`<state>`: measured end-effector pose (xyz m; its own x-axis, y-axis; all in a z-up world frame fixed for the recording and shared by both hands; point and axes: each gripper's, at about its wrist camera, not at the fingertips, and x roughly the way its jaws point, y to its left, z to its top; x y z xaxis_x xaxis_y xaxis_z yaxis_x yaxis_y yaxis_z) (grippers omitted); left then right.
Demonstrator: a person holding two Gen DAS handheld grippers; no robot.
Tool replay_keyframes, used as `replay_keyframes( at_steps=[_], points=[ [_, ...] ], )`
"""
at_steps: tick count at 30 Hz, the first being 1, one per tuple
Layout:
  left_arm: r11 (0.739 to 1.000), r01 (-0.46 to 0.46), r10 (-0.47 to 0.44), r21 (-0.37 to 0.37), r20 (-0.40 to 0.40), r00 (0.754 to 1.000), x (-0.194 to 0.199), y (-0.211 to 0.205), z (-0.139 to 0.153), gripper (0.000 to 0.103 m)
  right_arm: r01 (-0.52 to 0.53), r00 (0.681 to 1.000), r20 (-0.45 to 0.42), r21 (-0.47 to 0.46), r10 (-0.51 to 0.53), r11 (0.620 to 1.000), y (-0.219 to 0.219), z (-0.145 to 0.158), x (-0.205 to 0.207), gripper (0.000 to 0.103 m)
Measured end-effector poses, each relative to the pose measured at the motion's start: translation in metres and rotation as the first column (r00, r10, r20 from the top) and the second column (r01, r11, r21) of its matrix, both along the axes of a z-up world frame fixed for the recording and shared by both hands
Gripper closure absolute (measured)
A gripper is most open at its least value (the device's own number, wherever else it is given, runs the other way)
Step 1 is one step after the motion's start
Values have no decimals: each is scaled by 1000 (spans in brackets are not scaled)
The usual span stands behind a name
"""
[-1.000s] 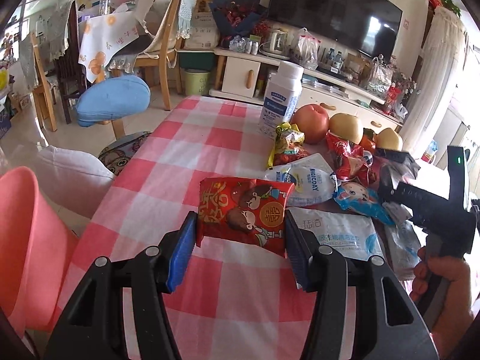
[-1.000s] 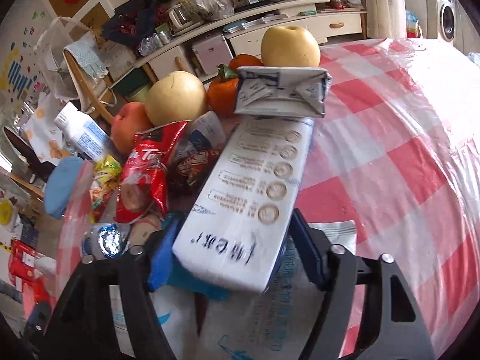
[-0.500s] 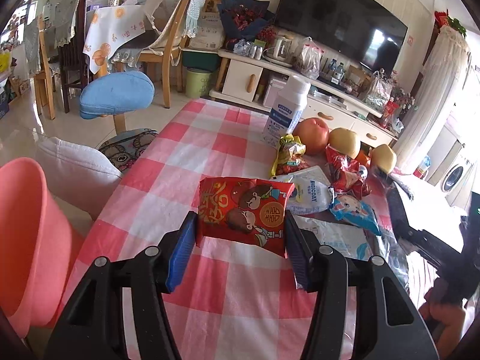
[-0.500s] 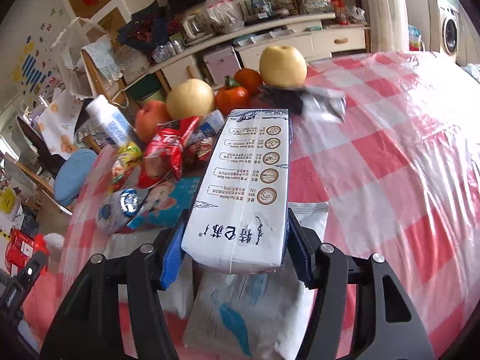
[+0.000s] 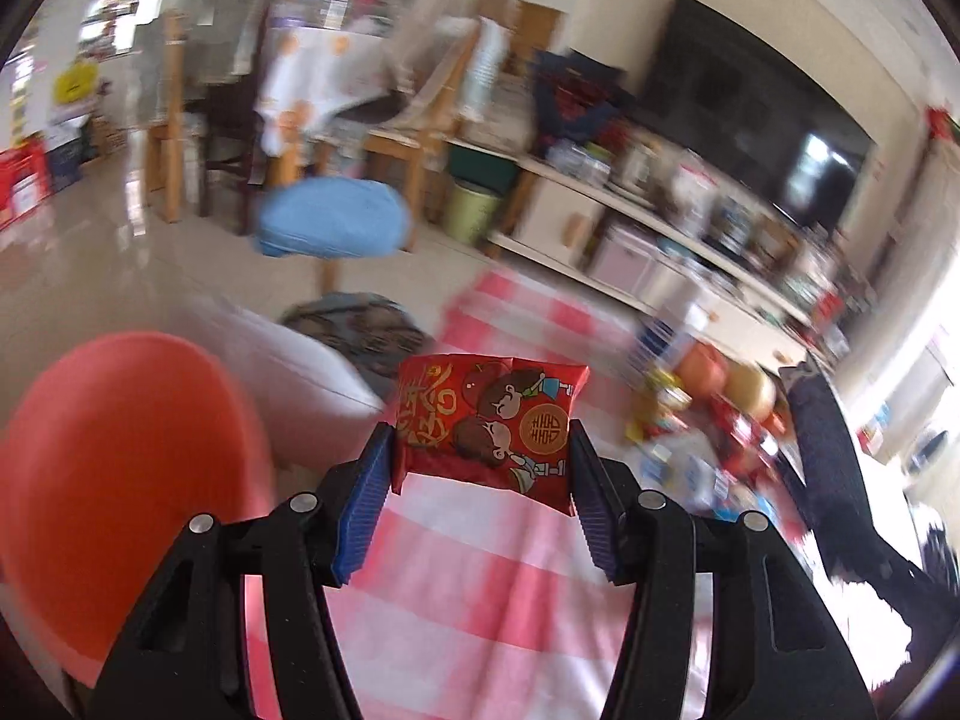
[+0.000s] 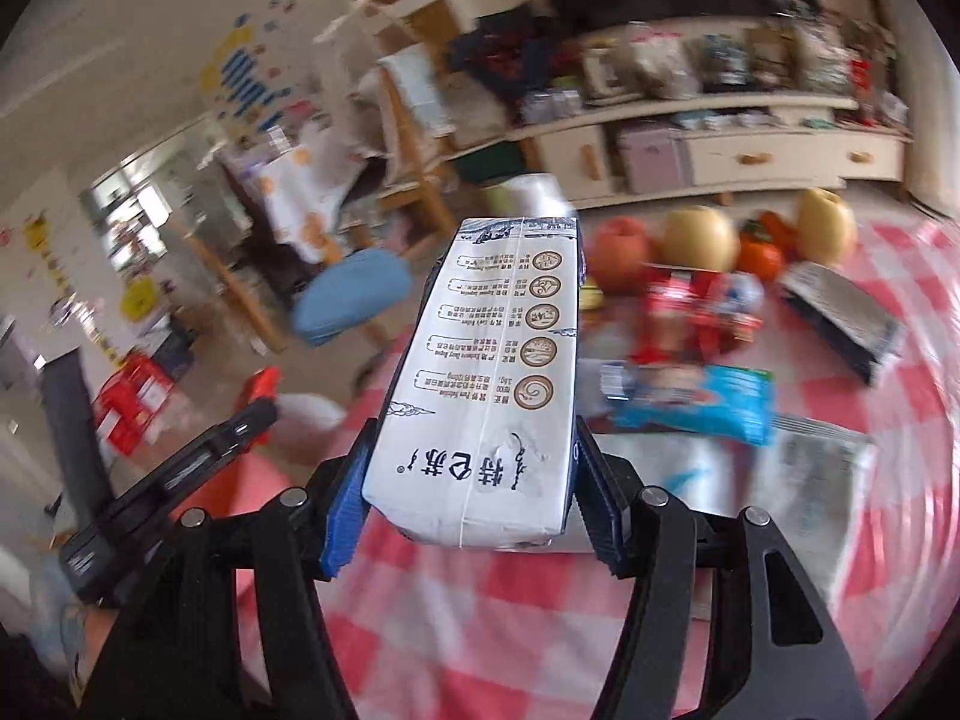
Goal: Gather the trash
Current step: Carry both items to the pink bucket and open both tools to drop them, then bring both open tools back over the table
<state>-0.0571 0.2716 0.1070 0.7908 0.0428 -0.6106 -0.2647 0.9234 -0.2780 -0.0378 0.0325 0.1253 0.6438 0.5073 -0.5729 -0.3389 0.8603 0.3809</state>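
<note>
A: Left wrist view first. What has the left tool (image 5: 483,468) got?

B: It is clenched on the red snack packet (image 5: 487,425), both blue pads pressing its sides. The packet hangs clear above the checked bench (image 5: 480,570). The orange-red bin (image 5: 120,480) sits just off the bench's left edge, low and near.

A: So which step is this?

B: I judge it the carry: the packet is picked up and on its way to the bin. The picture is smeared, which fits a hand in motion.

A: And the right wrist view?

B: The right tool (image 6: 468,480) grasps the white milk carton (image 6: 492,384) by its lower end, pads tight on both flanks, its jaws having just closed in a little on it. The carton points away, lifted off the bench. Beyond it lie wrappers (image 6: 690,402) and fruit (image 6: 699,238), not yet collected. The other tool's black body shows at the left.

A: What does the next move call for?

B: Swinging each piece over the bin's mouth before letting go, one hand clearing the other. The carton is long, so it likely needs tipping end-first.
</note>
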Motion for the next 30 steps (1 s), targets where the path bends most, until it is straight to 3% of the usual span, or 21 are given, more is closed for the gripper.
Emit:
replay_keyframes(
  at_steps=[4,8,14,17,19,22,23,25,27,30],
  points=[
    [984,-176,175,-11,-21,984,-15,61,4,46,-154,988,26,-25,154,988,70,13,-3,42],
    [950,-312,310,-21,-63,949,-30,116,1,45,-288,957,27,-59,290,956,139,13,-7,41],
    [885,-460,452,-75,-100,886,-50,179,-7,39,-427,904,-28,-133,428,894,225,-18,-10,41],
    [859,-509,500,-60,-120,858,-55,194,-11,35,-469,882,-44,-163,469,868,250,-33,-11,41],
    [857,-513,505,-47,-122,855,-57,197,-12,27,-485,874,-64,-200,482,852,264,-44,-12,40],
    [862,-507,502,-16,-125,856,-51,193,-11,16,-459,888,-104,-188,448,868,259,-54,-3,32],
    [865,-501,497,-4,-125,859,-51,191,-10,14,-445,895,-109,-178,432,878,256,-56,-2,24],
    [875,-484,483,20,-118,868,-47,187,-8,13,-401,915,-111,-131,388,907,240,-57,1,18],
    [890,-455,456,30,-86,886,-44,181,-5,13,-363,930,-105,-107,353,925,226,-53,2,18],
    [915,-403,403,25,-24,915,-45,165,2,13,-283,959,-73,-153,275,947,203,-46,5,18]
  ],
)
